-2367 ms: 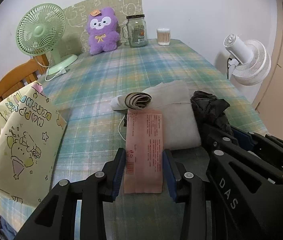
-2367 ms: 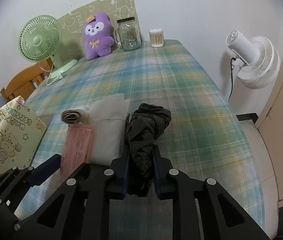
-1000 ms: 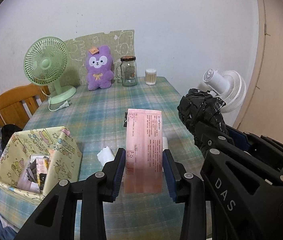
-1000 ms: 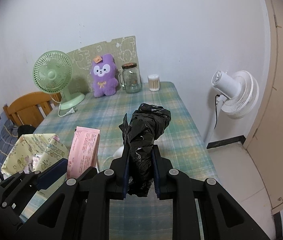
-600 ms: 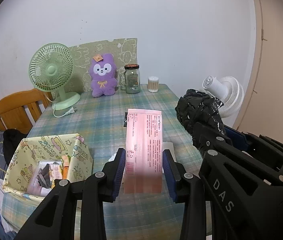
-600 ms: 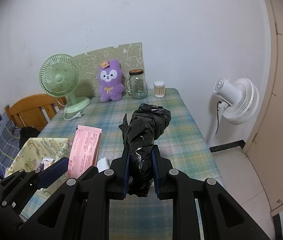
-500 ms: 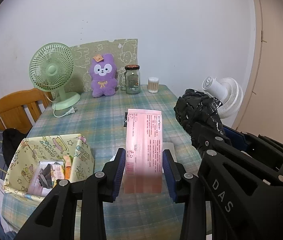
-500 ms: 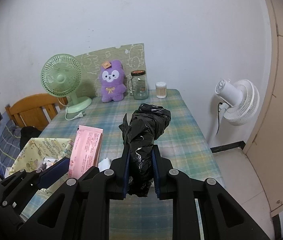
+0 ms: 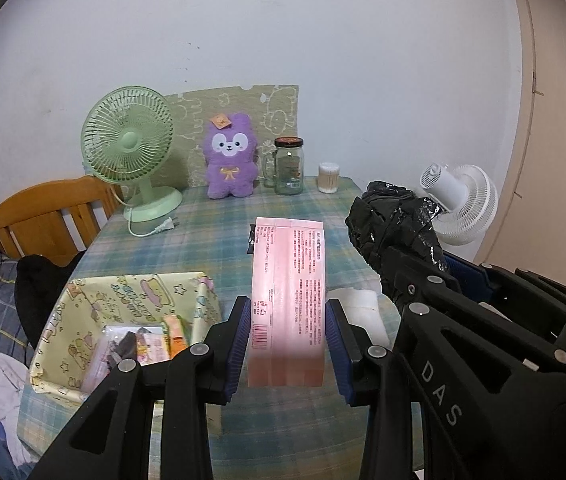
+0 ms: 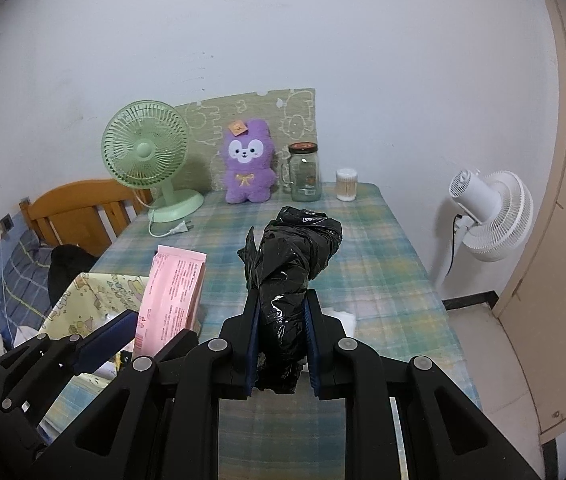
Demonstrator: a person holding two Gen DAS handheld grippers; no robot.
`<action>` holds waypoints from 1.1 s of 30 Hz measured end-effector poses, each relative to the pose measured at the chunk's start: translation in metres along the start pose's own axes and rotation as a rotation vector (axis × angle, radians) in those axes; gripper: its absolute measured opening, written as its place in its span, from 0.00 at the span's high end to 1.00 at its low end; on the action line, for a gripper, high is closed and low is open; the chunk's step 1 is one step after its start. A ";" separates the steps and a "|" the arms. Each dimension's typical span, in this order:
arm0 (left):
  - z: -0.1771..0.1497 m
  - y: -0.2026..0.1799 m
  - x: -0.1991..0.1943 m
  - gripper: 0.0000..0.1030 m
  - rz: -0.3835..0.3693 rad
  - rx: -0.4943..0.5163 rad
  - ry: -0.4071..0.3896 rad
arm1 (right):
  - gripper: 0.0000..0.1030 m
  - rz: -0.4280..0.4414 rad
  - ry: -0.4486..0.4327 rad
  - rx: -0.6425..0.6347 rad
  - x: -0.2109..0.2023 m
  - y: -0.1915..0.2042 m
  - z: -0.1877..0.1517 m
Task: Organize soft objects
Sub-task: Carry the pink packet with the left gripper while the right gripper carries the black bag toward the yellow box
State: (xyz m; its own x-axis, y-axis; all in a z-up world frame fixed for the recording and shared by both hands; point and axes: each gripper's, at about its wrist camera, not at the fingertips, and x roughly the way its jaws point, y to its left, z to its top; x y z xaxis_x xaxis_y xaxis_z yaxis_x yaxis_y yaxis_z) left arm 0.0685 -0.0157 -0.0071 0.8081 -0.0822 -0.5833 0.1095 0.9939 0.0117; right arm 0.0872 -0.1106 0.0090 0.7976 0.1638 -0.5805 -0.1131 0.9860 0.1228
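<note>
pink packet (image 9: 287,300): flat, printed, upright, held aloft | black plastic bag (image 10: 287,276): crumpled bundle, held aloft

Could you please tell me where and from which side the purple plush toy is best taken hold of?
Grip the purple plush toy across its narrower torso, coming from the front: it stands upright against the backboard, with the glass jar close beside it.

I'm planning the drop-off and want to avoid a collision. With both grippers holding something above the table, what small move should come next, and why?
Probably swing the left gripper, shut on the pink packet, left and down toward the open yellow box, which already holds items. The right gripper, clamped on the black plastic bag, sits close alongside, so it should wait.
</note>
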 end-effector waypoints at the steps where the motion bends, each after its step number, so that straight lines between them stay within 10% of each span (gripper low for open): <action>1: 0.000 0.002 -0.001 0.63 0.001 -0.001 -0.002 | 0.78 0.001 -0.001 -0.002 0.000 0.002 0.001; 33: -0.003 0.083 0.012 0.63 0.065 -0.036 -0.005 | 0.78 0.069 0.020 -0.097 0.038 0.082 0.009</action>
State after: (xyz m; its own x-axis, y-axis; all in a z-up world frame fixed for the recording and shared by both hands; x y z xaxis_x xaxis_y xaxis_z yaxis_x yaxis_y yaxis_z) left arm 0.0853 0.0657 -0.0158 0.8159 -0.0180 -0.5779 0.0363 0.9991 0.0202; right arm 0.1139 -0.0235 0.0044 0.7738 0.2313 -0.5897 -0.2248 0.9706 0.0856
